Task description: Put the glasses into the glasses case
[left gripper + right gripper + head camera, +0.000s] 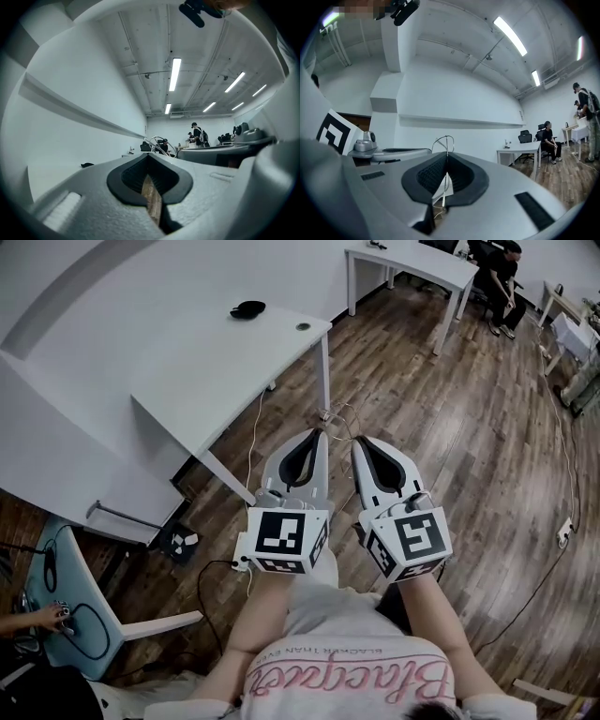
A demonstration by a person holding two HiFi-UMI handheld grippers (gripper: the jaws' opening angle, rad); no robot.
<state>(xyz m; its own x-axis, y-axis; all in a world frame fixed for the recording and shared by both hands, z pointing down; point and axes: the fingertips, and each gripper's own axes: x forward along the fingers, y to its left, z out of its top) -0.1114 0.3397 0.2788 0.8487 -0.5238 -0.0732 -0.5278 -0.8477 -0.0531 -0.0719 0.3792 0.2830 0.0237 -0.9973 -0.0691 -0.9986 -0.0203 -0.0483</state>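
Observation:
Thin wire-framed glasses [342, 418] hang in the air between the tips of my two grippers, above the wooden floor. My left gripper [322, 433] is shut, and the wire rim [160, 142] rises just past its tip. My right gripper [358, 440] is shut too, with a wire loop [443, 140] standing at its closed jaws. The black glasses case [247, 308] lies closed on the white table [187, 381] ahead and to the left, well away from both grippers. It shows as a small dark shape [87, 165] in the left gripper view.
A second white table [412, 263] stands at the back, with a seated person [497, 277] beyond it. A white chair [80, 615] and someone's hand [42, 618] are at lower left. Cables and a power strip [564, 532] lie on the wooden floor.

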